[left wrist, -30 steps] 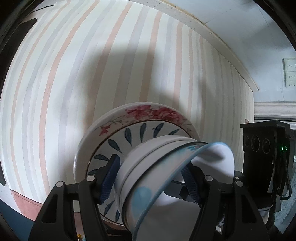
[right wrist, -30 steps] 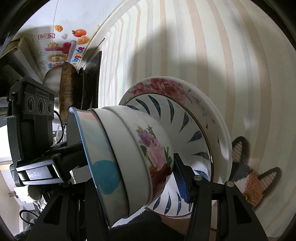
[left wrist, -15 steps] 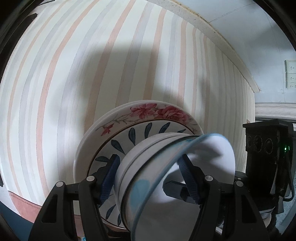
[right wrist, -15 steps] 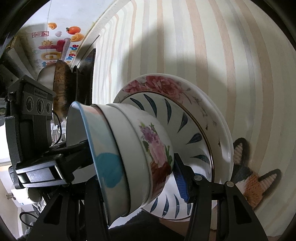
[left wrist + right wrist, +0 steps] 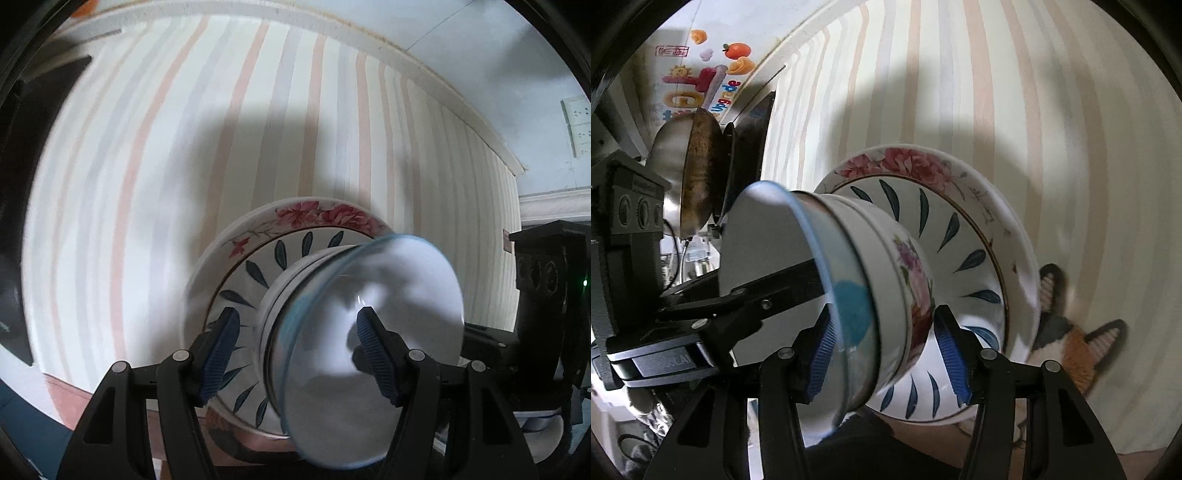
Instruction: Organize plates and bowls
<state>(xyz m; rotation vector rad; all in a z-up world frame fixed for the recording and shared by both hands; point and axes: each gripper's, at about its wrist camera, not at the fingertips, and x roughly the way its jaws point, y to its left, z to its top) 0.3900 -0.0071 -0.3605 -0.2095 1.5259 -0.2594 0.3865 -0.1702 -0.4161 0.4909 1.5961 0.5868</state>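
Left wrist view shows the left gripper (image 5: 297, 314) astride the near wall of the bowls (image 5: 402, 280), 1 pad inside the top, blue-rimmed bowl and the other outside, over the plates (image 5: 295, 221). Its fingers (image 5: 221, 350) stand apart: a strip of leaf-patterned plate shows between the outer pad and the bowls, so nothing is pinched on that side.

Seen from the right wrist, the right gripper (image 5: 882, 314) sits on the opposite wall. 1 pad is inside the blue-rimmed bowl, the other against the outside of the flowered bowl, and the fingers look clamped on the bowls between them.

The bowls are nested, roughly 3 deep, and rest in the middle of 2 stacked plates on the striped bench (image 5: 258, 129). The stack's axis runs straight out from the bench, crosswise to both pairs of fingers, so a lift would likely have to follow that axis to clear the plates. Each gripper is equally close, but only the right one seems to have a hold.

Writing is scarce: a colourful wall sticker (image 5: 720, 92) carries letters that may read "Upgrade", with a red stamp too small to read, and the label on the left gripper's body is blurred
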